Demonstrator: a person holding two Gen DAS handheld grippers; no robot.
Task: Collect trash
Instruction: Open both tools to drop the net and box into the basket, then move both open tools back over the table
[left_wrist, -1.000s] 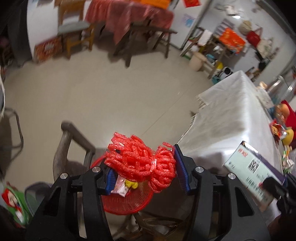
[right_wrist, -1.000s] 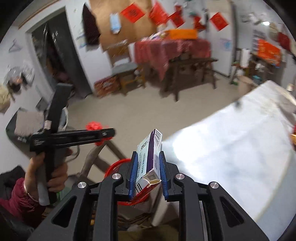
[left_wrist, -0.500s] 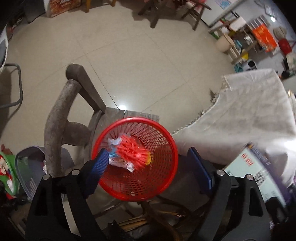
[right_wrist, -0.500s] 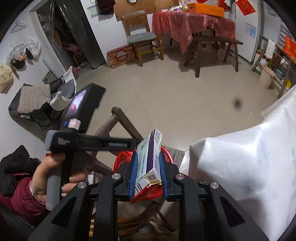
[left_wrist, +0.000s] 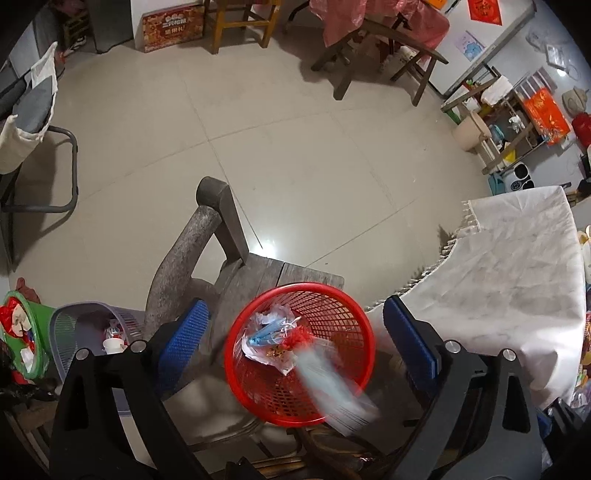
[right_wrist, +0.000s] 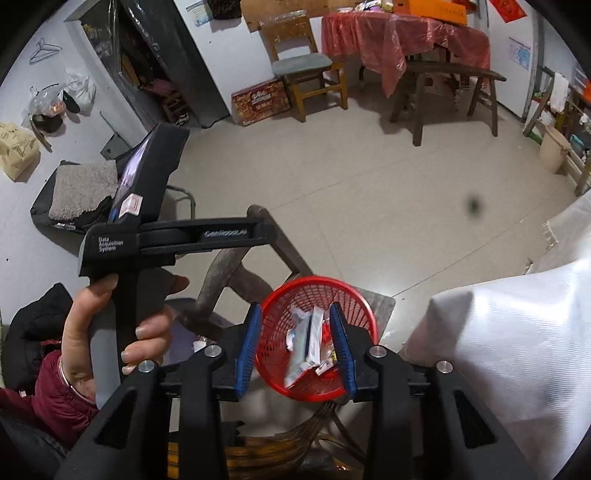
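Note:
A red mesh basket (left_wrist: 255, 391) (right_wrist: 317, 282) stands on a wooden chair seat and holds wrappers and a red foam net (left_wrist: 293, 338). My left gripper (left_wrist: 295, 343) hangs above the basket; its jaws are opening wide with nothing between them. In the right wrist view my right gripper (right_wrist: 295, 347) is over the same basket, its jaws opening. The purple and white box (right_wrist: 312, 339) drops free between the pads into the basket. It shows as a pale blur (left_wrist: 332, 384) in the left wrist view.
The grey wooden chair (left_wrist: 207, 229) carries the basket. A grey mesh bin (left_wrist: 88, 332) and a green bin (left_wrist: 22, 332) stand to its left. A white-clothed table (left_wrist: 517, 277) (right_wrist: 517, 350) borders the right. A hand (right_wrist: 110, 332) holds the left gripper's handle.
The left gripper opened and let the red foam net fall into the basket, then sank closer over it. The right gripper moved over the basket and released the box.

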